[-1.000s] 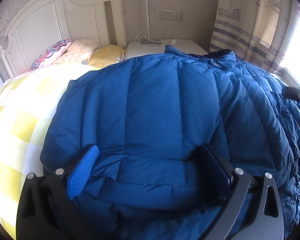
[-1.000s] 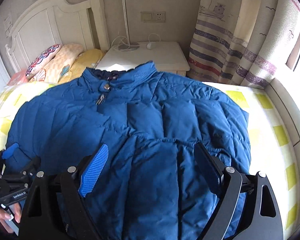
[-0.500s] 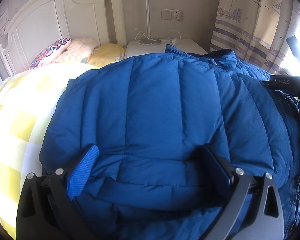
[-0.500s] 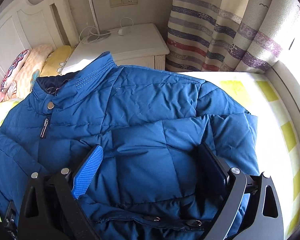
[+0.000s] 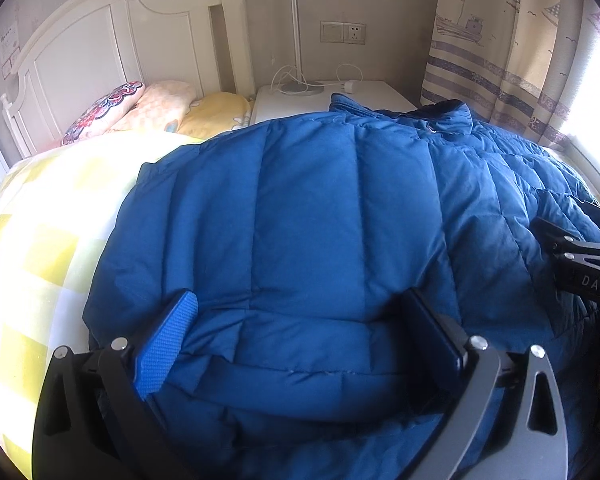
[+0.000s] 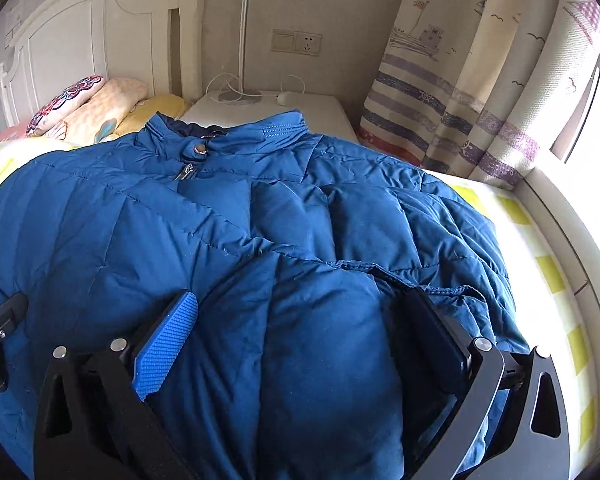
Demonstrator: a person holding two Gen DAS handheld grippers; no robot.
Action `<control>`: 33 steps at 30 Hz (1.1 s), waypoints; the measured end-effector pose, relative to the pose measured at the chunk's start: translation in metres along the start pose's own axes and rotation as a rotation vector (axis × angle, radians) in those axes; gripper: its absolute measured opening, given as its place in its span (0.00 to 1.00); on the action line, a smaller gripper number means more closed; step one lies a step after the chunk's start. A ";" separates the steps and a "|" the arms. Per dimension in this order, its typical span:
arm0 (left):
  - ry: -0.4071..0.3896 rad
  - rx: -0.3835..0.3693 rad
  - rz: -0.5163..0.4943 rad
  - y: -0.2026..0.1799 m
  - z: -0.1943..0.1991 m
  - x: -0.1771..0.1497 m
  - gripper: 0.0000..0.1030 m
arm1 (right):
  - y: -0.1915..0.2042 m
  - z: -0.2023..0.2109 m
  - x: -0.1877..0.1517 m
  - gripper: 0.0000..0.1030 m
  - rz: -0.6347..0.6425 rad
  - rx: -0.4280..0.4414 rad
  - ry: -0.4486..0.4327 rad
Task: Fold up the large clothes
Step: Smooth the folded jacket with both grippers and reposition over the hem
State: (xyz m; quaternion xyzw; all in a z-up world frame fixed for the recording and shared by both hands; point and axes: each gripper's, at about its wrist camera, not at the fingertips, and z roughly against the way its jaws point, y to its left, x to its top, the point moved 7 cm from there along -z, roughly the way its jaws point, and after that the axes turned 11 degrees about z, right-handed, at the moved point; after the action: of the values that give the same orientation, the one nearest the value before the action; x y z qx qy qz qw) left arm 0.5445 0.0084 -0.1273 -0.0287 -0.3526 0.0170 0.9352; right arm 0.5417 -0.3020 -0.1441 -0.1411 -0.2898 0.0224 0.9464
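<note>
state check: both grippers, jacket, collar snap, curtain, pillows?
left gripper: jaws wide, bulging jacket fabric between them
right gripper: jaws wide, sleeve fabric between them
blue puffer jacket: front up on the bed, zipped, sleeve across the chest
collar snap: fastened
curtain: drawn
pillows: stacked against the headboard

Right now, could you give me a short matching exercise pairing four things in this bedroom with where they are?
Things:
1. blue jacket
2. lamp base
3. pillows
4. striped curtain

Places:
A. against the white headboard
B. beside the window, on the right
C. spread on the yellow checked bed
D. on the white nightstand

Pairs: 1-C, 2-D, 3-A, 4-B
</note>
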 end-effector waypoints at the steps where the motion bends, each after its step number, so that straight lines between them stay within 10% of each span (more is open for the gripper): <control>1: -0.002 0.007 -0.004 -0.001 0.000 0.000 0.98 | 0.000 -0.001 0.000 0.96 0.001 -0.001 0.002; 11: -0.106 0.015 -0.023 -0.037 0.029 0.057 0.97 | -0.003 -0.002 -0.001 0.96 -0.025 0.028 0.006; 18: 0.118 0.053 0.025 -0.029 -0.077 0.085 0.98 | -0.003 -0.001 -0.001 0.96 -0.027 0.034 0.002; 25: 0.124 0.024 0.067 -0.022 -0.084 0.081 0.98 | -0.001 -0.001 -0.002 0.96 -0.034 0.038 0.000; 33: -0.079 0.004 0.053 0.009 0.024 0.049 0.97 | -0.003 -0.003 -0.003 0.96 -0.047 0.053 0.005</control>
State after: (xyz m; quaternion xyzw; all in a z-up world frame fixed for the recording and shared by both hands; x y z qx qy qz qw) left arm 0.5650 0.0209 -0.0778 -0.0354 -0.3884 0.0434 0.9198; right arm 0.5406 -0.3058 -0.1469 -0.1093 -0.2899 0.0075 0.9508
